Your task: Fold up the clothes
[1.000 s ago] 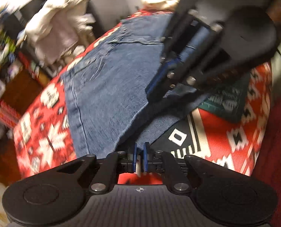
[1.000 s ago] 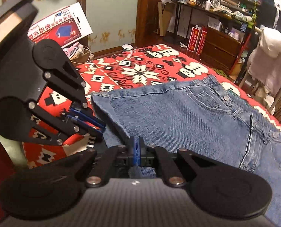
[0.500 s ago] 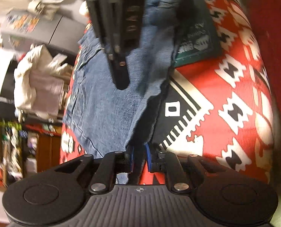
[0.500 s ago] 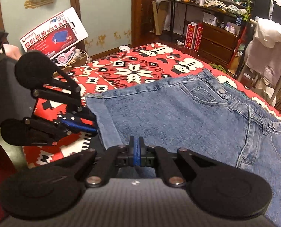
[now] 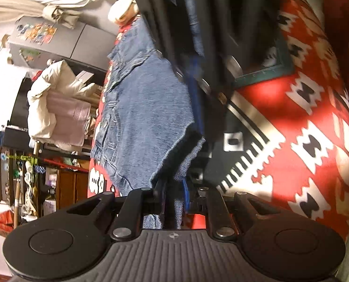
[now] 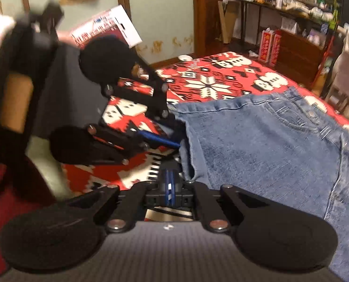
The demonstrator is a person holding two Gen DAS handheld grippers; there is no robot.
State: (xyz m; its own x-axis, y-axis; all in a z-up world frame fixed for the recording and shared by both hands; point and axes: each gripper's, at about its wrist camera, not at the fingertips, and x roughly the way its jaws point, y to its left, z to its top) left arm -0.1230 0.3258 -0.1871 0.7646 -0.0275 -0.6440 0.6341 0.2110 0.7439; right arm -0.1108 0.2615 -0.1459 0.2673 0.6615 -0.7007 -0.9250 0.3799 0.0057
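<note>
Jeans (image 6: 268,145) lie mostly flat on the bed, over a red patterned blanket (image 6: 209,82). Waistband, pockets and rivets sit at the far right in the right wrist view; the cut hem end (image 5: 184,145) is nearest both grippers.

Left gripper (image 5: 173,196): fingers slightly parted with denim hem between them — it looks pinched, though the gap is wider than a hard clamp. From the right wrist view the same gripper (image 6: 160,138) comes in sideways at the hem's edge.

Right gripper (image 6: 169,185): blue fingers pressed together. Whether cloth sits between them I cannot tell; the hem corner lies just beside the tips, not clearly inside. In the left wrist view it is a blurred dark mass above the denim.

Step in hand, as I read it: securing the hem end with both grippers for the first fold. Nothing is folded over yet, so early in the task.

Next move calls for a firm two-point hold on the hem, then carrying it up and over toward the waistband, keeping both corners level so the fold line lands square.

Materials: mid-blue denim, heavy and stiff-ish, with a faded wash and a dark inner face at the open hem — should hold a crease and drape slowly. Blanket is ribbed knit with red, white and black geometric motifs, soft enough that the denim could drag it.
</note>
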